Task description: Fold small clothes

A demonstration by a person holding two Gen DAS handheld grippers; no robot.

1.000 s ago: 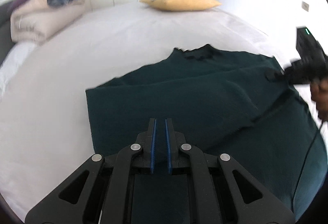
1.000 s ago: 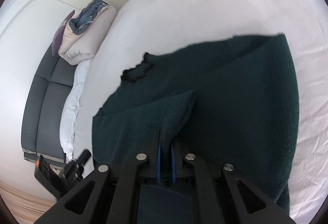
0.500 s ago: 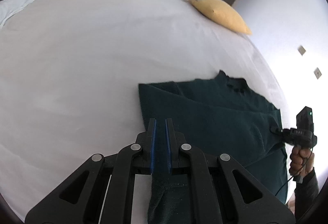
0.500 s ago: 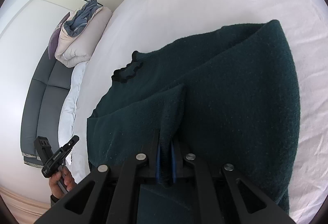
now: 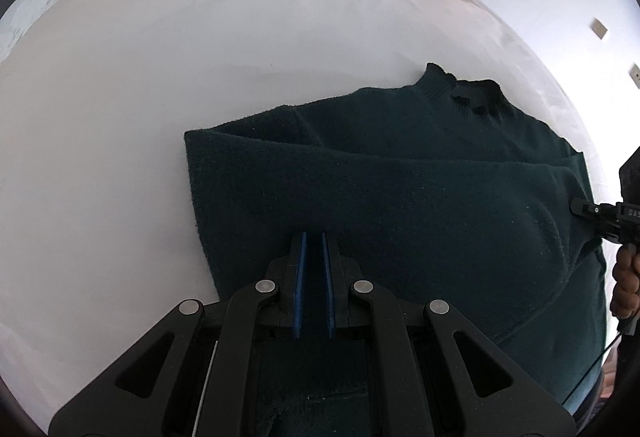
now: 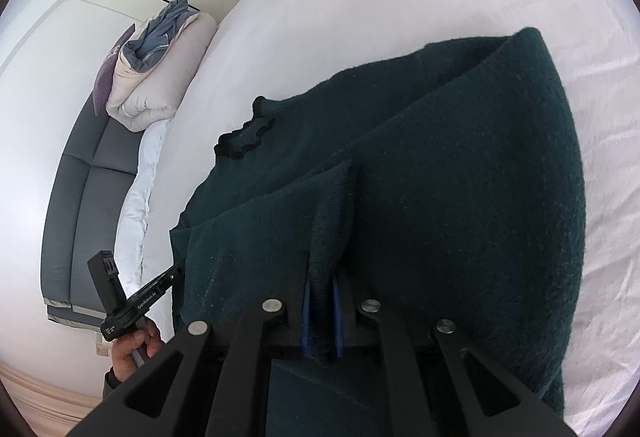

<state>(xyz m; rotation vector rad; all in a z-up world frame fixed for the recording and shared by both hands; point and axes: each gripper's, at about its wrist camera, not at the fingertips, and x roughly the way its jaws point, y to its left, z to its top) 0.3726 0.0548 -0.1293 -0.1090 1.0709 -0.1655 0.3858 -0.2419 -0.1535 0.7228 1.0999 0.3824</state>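
The dark green sweater (image 5: pixel 400 205) lies on the white bed (image 5: pixel 160 97), filling the centre and right of the left wrist frame; its collar (image 5: pixel 476 97) sits at the upper right, so the garment's long axis runs from lower centre toward upper right. The left gripper (image 5: pixel 313 253) occupies the lower centre of that frame, its blue pads nearly together; dark knit shows behind and below the fingers, and a fold appears to be pinched between them, though the pinch itself is partly hidden. The right gripper (image 6: pixel 322 301) sits at the lower centre of its own frame, closed on a raised ridge of sweater fabric that stands up between the pads. In the left wrist frame the right gripper meets the sweater's right edge; the two grips therefore lie apart across the garment's width, both at its near end. Judgement: the next fold likely carries this near end toward the collar; both hands are equally placed for it.
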